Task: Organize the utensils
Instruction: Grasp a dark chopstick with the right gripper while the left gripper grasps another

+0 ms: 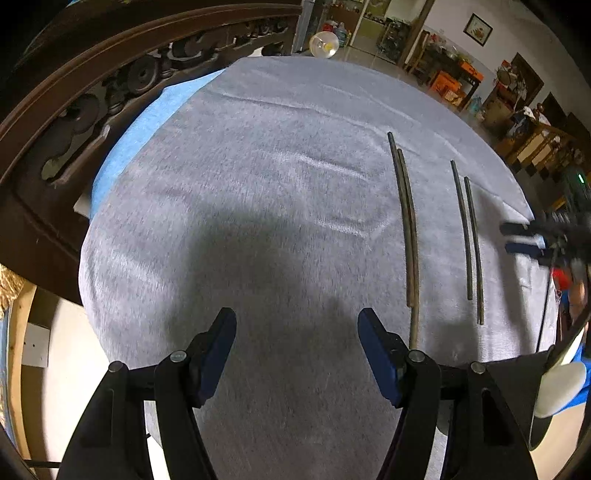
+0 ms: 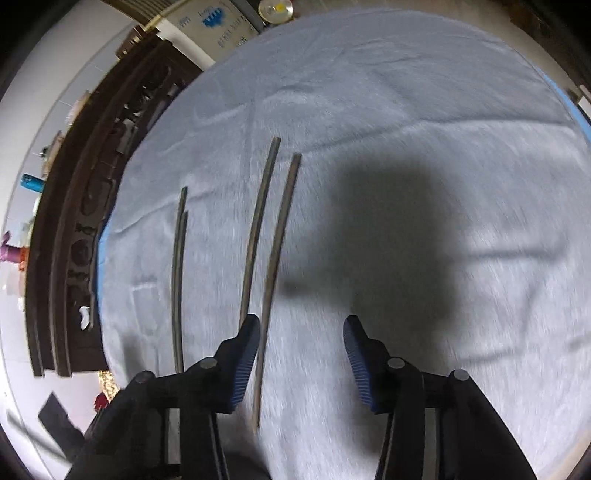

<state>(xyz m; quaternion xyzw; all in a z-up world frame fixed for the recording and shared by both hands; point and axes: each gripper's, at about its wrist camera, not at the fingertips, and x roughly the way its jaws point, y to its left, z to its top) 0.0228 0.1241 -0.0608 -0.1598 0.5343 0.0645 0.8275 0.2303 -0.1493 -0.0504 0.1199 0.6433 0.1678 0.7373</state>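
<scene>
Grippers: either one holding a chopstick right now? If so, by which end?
Neither. The left gripper is open over bare grey cloth. The right gripper is open too; one chopstick runs between its fingers, ungripped.

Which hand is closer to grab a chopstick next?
Probably the right gripper: its open jaws sit right beside the nearest chopstick. The left gripper hovers over bare cloth, chopsticks off to its side.

Blue print on a white sign (image 2: pixel 218 22) is too blurred to read.

Four dark chopsticks (image 1: pixel 406 221) in two pairs
</scene>
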